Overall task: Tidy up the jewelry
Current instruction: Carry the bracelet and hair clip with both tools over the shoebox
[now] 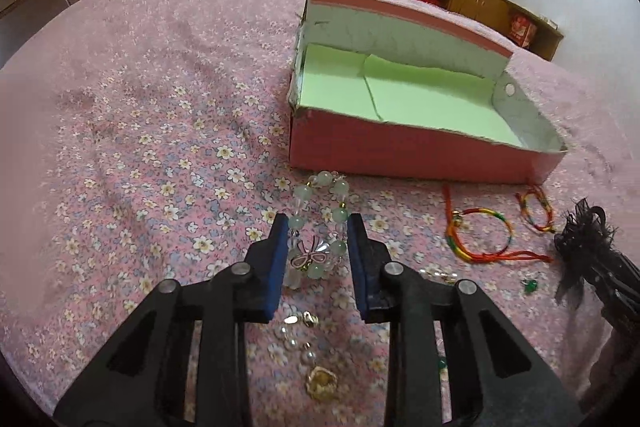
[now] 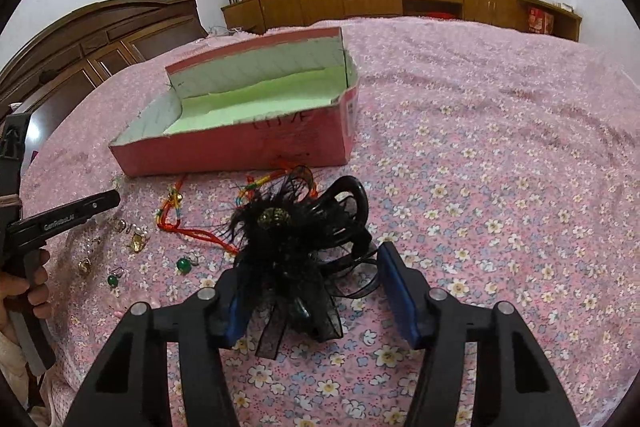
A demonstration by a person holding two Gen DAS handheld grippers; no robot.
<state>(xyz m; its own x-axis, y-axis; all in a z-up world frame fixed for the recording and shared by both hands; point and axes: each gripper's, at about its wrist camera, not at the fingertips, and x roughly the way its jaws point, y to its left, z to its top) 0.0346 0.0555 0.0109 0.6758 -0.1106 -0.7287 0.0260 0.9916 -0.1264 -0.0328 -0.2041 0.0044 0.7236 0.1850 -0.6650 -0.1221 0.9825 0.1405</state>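
A pink box (image 1: pixel 400 151) with green lining lies open on the bed; it also shows in the right wrist view (image 2: pixel 240 151). My left gripper (image 1: pixel 318 227) is open, its fingers on either side of a pale green bead bracelet (image 1: pixel 320 223) with a pink bow charm. My right gripper (image 2: pixel 308 255) is open around a black feather and lace hair clip (image 2: pixel 296 239), also seen in the left wrist view (image 1: pixel 580 243). Rainbow cord bracelets (image 1: pixel 480 235) lie in front of the box. Small gold and pearl pieces (image 1: pixel 320 379) and green earrings (image 2: pixel 184 265) lie nearby.
The flowered pink bedspread (image 2: pixel 500 187) covers the whole bed. A dark wooden headboard (image 2: pixel 100 39) stands at the left, low wooden cabinets (image 2: pixel 400 3) along the far wall under pink curtains. The left gripper (image 2: pixel 72 213) shows at the right wrist view's left edge.
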